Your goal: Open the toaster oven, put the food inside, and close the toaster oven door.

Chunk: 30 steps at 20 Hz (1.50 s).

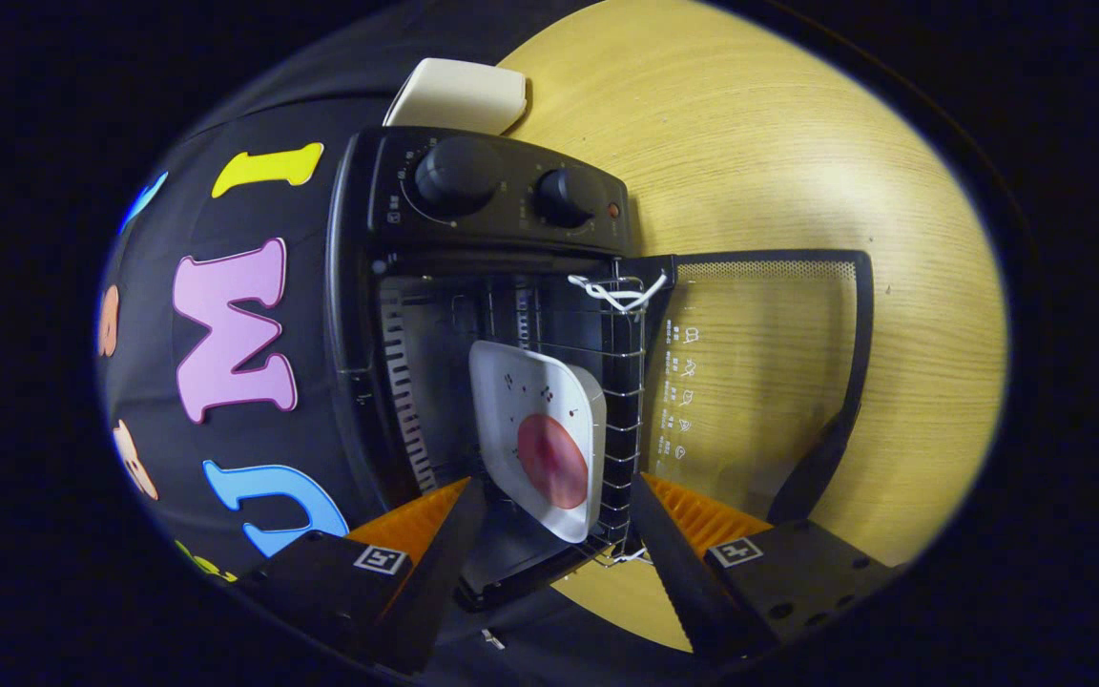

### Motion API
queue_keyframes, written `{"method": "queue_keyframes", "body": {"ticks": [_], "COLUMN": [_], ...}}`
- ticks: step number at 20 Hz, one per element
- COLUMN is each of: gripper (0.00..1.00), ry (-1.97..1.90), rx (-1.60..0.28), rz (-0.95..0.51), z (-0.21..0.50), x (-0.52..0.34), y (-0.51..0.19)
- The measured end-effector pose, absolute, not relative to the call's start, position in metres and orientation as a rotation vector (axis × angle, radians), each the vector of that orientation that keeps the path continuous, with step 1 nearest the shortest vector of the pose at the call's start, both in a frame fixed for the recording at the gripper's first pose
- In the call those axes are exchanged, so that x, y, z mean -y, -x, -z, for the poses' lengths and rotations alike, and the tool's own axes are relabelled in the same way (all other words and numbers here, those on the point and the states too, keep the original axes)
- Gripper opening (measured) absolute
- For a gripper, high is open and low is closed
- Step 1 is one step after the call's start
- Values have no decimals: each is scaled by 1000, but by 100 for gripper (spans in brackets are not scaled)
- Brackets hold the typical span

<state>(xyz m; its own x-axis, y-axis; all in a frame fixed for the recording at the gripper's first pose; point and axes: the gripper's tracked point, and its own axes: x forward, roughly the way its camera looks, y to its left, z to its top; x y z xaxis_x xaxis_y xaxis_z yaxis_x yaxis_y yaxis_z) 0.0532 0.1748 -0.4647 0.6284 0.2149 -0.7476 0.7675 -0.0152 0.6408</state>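
Toaster oven (473, 315) stood open on your pale wooden table (778, 162), its plate of food (538, 434) on the rack inside; your gripper (557, 515) hung before it, jaws apart, empty.

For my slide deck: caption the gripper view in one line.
Open fingers face the toaster oven, door open, white plate of food on its rack.

Gripper view rolled sideways, close before the open toaster oven (473, 315), tongs (554, 510) framing its cavity
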Motion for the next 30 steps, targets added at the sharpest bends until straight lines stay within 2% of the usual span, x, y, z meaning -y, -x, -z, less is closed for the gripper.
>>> {"method": "queue_keyframes", "body": {"ticks": [4,7,13,23,30], "gripper": [99,98,98,99,99], "ry": [-1419,-1367,-806,-293,-108], "rx": [-933,-993,-1010,-1124,-1229], "rz": [404,219,-65,-186,-142], "z": [452,427,406,470,527], "x": [-169,-187,-186,-195,-194], "y": [-33,-24,16,89,105]}}
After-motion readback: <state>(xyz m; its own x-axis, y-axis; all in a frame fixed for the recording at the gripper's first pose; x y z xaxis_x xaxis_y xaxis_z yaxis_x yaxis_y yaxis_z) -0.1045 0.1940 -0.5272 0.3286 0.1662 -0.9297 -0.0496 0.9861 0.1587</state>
